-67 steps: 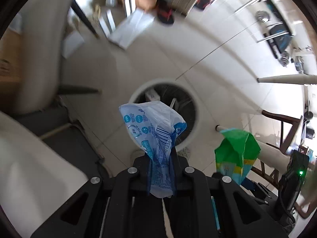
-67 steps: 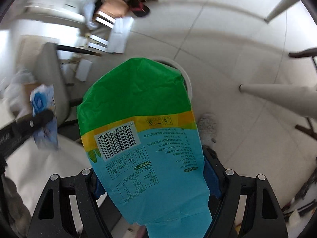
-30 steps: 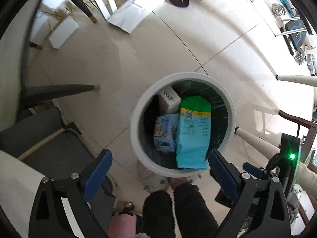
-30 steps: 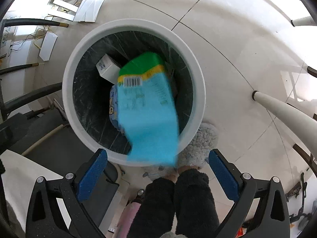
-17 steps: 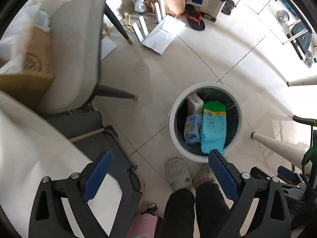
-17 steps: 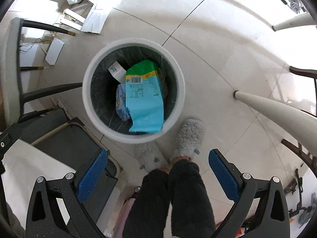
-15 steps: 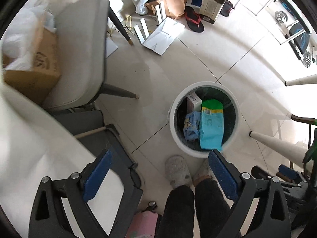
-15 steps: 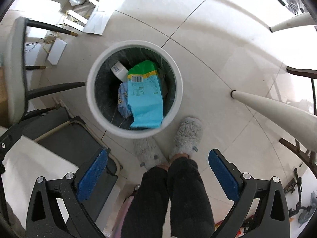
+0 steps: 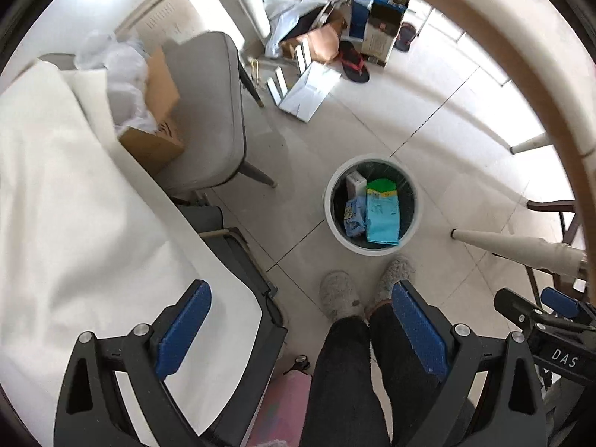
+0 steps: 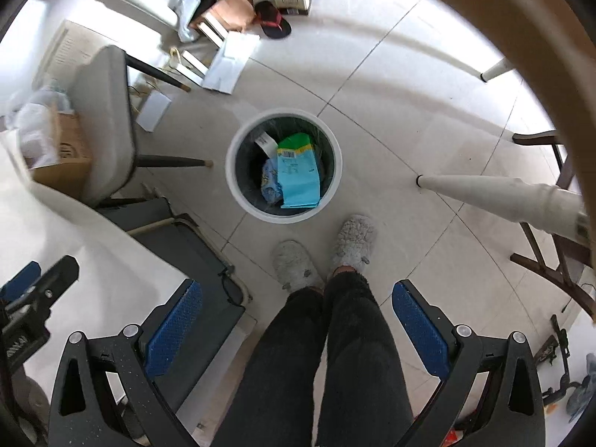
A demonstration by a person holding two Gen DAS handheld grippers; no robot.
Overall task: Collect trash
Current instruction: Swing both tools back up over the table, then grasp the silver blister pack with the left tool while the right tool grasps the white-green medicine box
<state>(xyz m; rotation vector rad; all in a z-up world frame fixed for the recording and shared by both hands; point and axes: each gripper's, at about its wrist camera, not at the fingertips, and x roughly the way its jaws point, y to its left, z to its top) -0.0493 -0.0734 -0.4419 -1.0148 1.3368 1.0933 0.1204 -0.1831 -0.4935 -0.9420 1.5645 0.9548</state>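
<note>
Both wrappers are now lying in the bin, the green-blue bag rightmost; left gripper and right gripper are rising away, jaws spread, empty.

3 wrappers in bin, chair left

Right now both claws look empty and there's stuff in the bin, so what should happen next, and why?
Probably swing back to the white table to look for more trash. Both the left gripper and right gripper are open and empty, and the green-and-blue bag and blue wrapper already lie inside the bin.
</note>
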